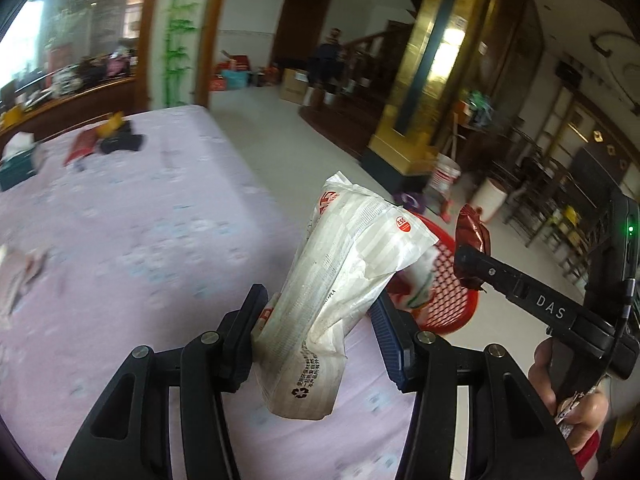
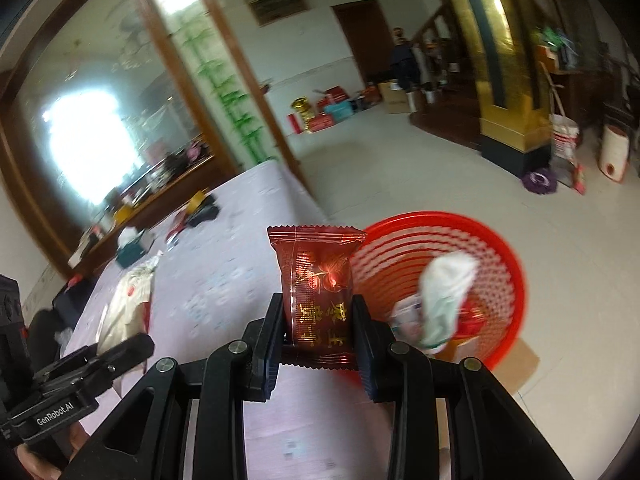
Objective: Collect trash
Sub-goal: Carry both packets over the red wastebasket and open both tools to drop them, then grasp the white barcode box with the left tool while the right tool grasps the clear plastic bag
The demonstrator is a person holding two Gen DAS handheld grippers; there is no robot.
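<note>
Lilac floral tablecloth (image 1: 140, 216), gold pillar (image 1: 424, 64), white buckets (image 1: 444, 178) on the floor (purple mop head (image 2: 539, 181) nearby)

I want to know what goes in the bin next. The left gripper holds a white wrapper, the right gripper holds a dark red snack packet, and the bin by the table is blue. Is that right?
Almost. The bin is red, not blue, as the right wrist view shows. The rest holds: the left gripper grips the white wrapper and the right gripper grips the dark red snack packet.

Hidden and blurred parts

The white wrapper (image 1: 344, 280) is hiding much of the red basket (image 1: 456, 300); items at the desk's (image 1: 140, 220) far end (image 1: 108, 140) are blurring beyond recognition.
</note>
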